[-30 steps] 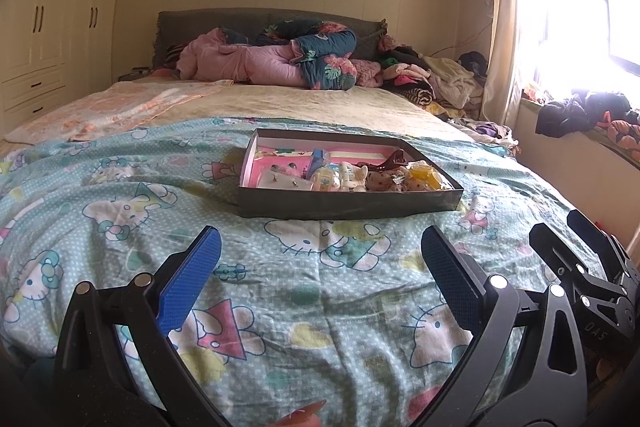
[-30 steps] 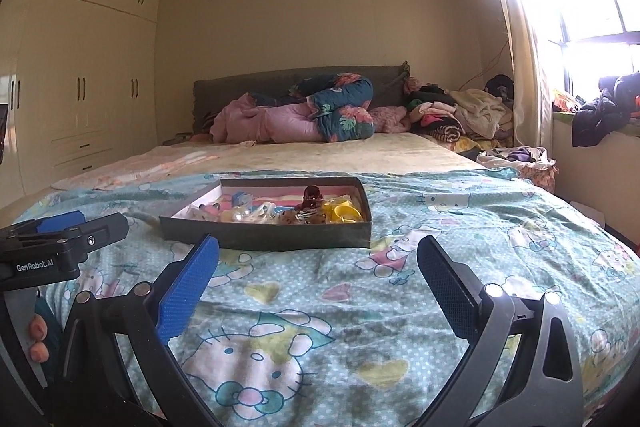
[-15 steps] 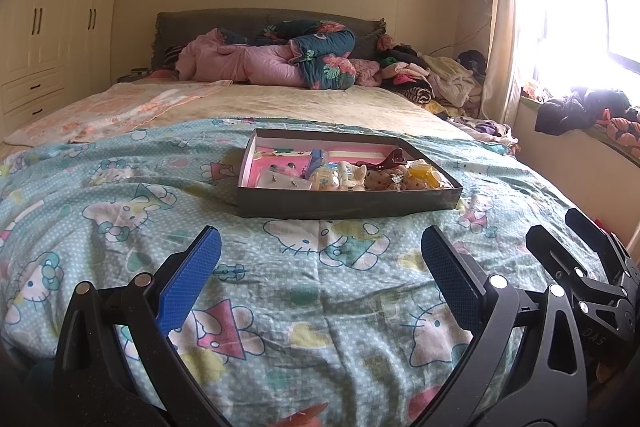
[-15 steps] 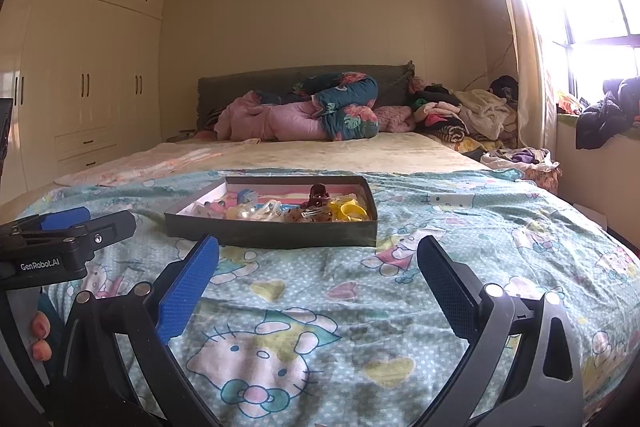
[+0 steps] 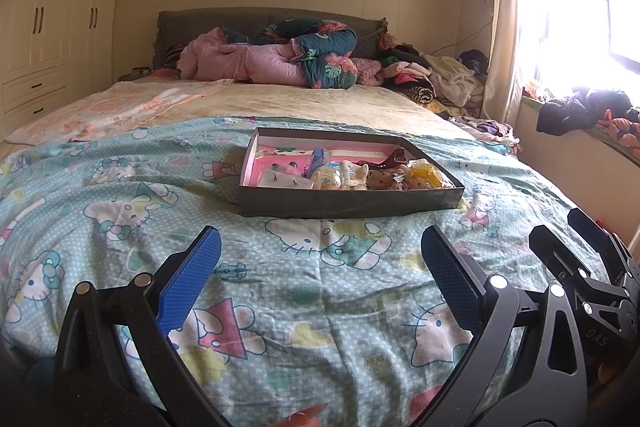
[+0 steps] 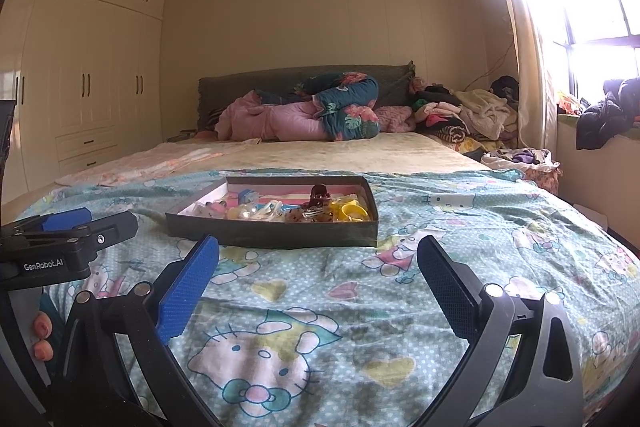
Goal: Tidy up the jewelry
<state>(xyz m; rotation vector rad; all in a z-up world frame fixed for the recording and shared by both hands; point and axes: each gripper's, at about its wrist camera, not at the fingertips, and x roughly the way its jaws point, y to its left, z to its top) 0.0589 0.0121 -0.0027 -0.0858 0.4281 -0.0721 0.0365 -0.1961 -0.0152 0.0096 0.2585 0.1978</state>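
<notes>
A shallow dark grey box (image 5: 348, 205) with a pink lining lies on the cartoon-cat bedspread, holding a jumble of small jewelry and trinkets (image 5: 360, 177): a yellow ring piece, a dark red clip, a blue item, pale pieces. The right wrist view shows the same box (image 6: 276, 231) ahead and slightly left. My left gripper (image 5: 318, 277) hangs open above the bedspread, short of the box, nothing between its blue pads. My right gripper (image 6: 318, 279) is also open and empty, to the right of the left one.
The bed's far half carries a pink and floral quilt roll (image 5: 280, 59) and a heap of clothes (image 5: 432, 79) at the right. A cream wardrobe (image 6: 80, 99) lines the left wall. A window ledge with dark clothes (image 5: 584, 111) runs along the right.
Both views have drifted slightly; the right gripper has edged a little closer to the box. Both grippers stay open and empty.
</notes>
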